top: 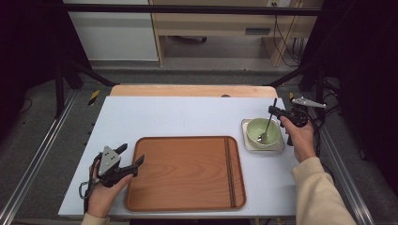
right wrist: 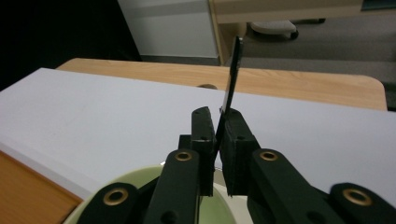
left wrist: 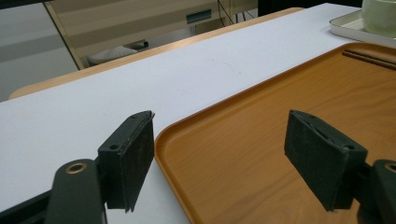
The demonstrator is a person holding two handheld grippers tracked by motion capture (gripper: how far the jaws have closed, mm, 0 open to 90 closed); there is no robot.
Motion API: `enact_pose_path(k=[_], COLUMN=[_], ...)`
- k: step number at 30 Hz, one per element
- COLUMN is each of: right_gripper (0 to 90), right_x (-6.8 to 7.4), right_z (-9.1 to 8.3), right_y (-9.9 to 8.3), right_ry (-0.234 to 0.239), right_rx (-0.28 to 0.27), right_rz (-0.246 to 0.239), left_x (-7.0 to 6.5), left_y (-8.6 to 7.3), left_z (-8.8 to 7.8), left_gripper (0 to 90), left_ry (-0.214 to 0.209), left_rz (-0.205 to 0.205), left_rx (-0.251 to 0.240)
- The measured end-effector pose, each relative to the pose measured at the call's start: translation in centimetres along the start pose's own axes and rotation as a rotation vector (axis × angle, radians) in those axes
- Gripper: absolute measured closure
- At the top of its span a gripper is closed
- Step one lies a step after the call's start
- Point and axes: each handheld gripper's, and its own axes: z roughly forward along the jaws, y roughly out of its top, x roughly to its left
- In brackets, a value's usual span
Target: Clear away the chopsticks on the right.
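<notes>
We see the right tongs (top: pixel 277 111) clamped on the dark handle of a spoon (top: pixel 267 125) — in the right gripper view the handle (right wrist: pixel 232 79) rises from between the pressed pads. The spoon's head rests inside the pale green bowl (top: pixel 263 131), which stands in a small white dish (top: pixel 247 140) near the right edge of the worktop (top: pixel 187 117). The left tongs (top: pixel 131 157) stand wide with nothing between them — they sit over the near-left corner of the wooden tray (top: pixel 187 171), one pad (left wrist: pixel 128 156) off its rim.
</notes>
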Motion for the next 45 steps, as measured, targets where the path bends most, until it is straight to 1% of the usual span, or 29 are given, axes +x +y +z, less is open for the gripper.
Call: enact_pose_path(k=[2, 6, 9, 10, 12, 13, 14, 17, 18, 20, 21, 22, 23, 25, 26, 29, 31, 32, 33, 36, 38, 45], right_gripper=[89.1, 89.4, 89.5, 89.5, 89.5, 89.5, 89.5, 89.5, 89.5, 89.5, 89.5, 89.5, 89.5, 89.5, 89.5, 89.5, 89.4, 89.5, 89.5, 89.4, 89.5, 89.5], right_x=[0.6, 1.7, 2.6, 3.0, 3.8, 4.3, 4.7, 6.7, 7.4, 9.0, 9.7, 10.8, 11.5, 13.5, 14.2, 16.6, 17.7, 18.2, 18.6, 19.8, 20.3, 21.5], right_z=[-0.5, -1.4, -2.4, -2.9, -3.7, -4.2, -4.7, -6.5, -6.9, -7.5, -7.6, -7.7, -7.6, -7.2, -7.0, -5.9, -5.4, -5.1, -4.8, -4.0, -3.7, -2.8], right_y=[0.4, 1.1, 1.8, 2.2, 2.9, 3.3, 3.9, 5.5, 5.9, 6.5, 6.6, 6.6, 6.5, 6.0, 5.7, 4.2, 3.2, 2.6, 2.1, 0.8, 0.2, -1.2], right_ry=[0.017, 0.037, 0.038, 0.035, 0.032, 0.030, 0.030, 0.048, 0.060, 0.085, 0.099, 0.122, 0.135, 0.181, 0.197, 0.262, 0.293, 0.306, 0.319, 0.343, 0.366, 0.422], right_rx=[-0.016, -0.045, -0.089, -0.105, -0.134, -0.151, -0.173, -0.222, -0.233, -0.239, -0.231, -0.221, -0.210, -0.178, -0.170, -0.119, -0.099, -0.084, -0.078, -0.040, -0.035, -0.004], right_rz=[-0.005, -0.040, -0.076, -0.091, -0.130, -0.146, -0.173, -0.219, -0.233, -0.257, -0.260, -0.273, -0.279, -0.301, -0.304, -0.313, -0.317, -0.310, -0.309, -0.306, -0.296, -0.262], left_x=[0.2, 0.6, 1.0, 1.0, 1.3, 1.4, 1.5, 2.0, 2.1, 2.2, 2.2, 2.2, 2.2, 2.2, 2.2, 2.1, 2.1, 2.1, 2.2, 2.6, 2.8, 2.8], left_y=[-0.2, -0.4, -0.7, -0.9, -1.1, -1.2, -1.3, -1.6, -1.7, -1.8, -1.9, -1.9, -2.0, -2.0, -2.1, -2.1, -2.1, -2.1, -2.0, -2.1, -2.3, -2.4], left_z=[-0.1, -0.3, -0.6, -0.6, -0.7, -0.7, -0.8, -0.9, -0.9, -0.9, -0.9, -0.9, -0.9, -0.8, -0.9, -0.9, -1.0, -1.1, -1.2, -1.3, -1.4, -1.3], left_gripper=[24.3, 24.3, 24.2, 24.2, 24.1, 24.0, 23.9, 23.2, 23.2, 23.2, 23.2, 23.2, 23.2, 23.2, 23.2, 23.2, 23.1, 23.1, 23.2, 23.1, 23.1, 23.1], left_ry=[0.010, 0.035, 0.059, 0.065, 0.078, 0.082, 0.090, 0.105, 0.107, 0.116, 0.120, 0.122, 0.124, 0.127, 0.129, 0.138, 0.147, 0.157, 0.164, 0.171, 0.171, 0.172], left_rz=[-0.008, -0.027, -0.043, -0.048, -0.045, -0.054, -0.061, -0.080, -0.088, -0.086, -0.084, -0.082, -0.079, -0.075, -0.070, -0.053, -0.038, -0.028, -0.024, -0.043, -0.056, -0.057], left_rx=[-0.005, -0.023, -0.043, -0.049, -0.052, -0.057, -0.061, -0.075, -0.079, -0.080, -0.077, -0.075, -0.073, -0.072, -0.068, -0.069, -0.076, -0.080, -0.086, -0.093, -0.088, -0.083])
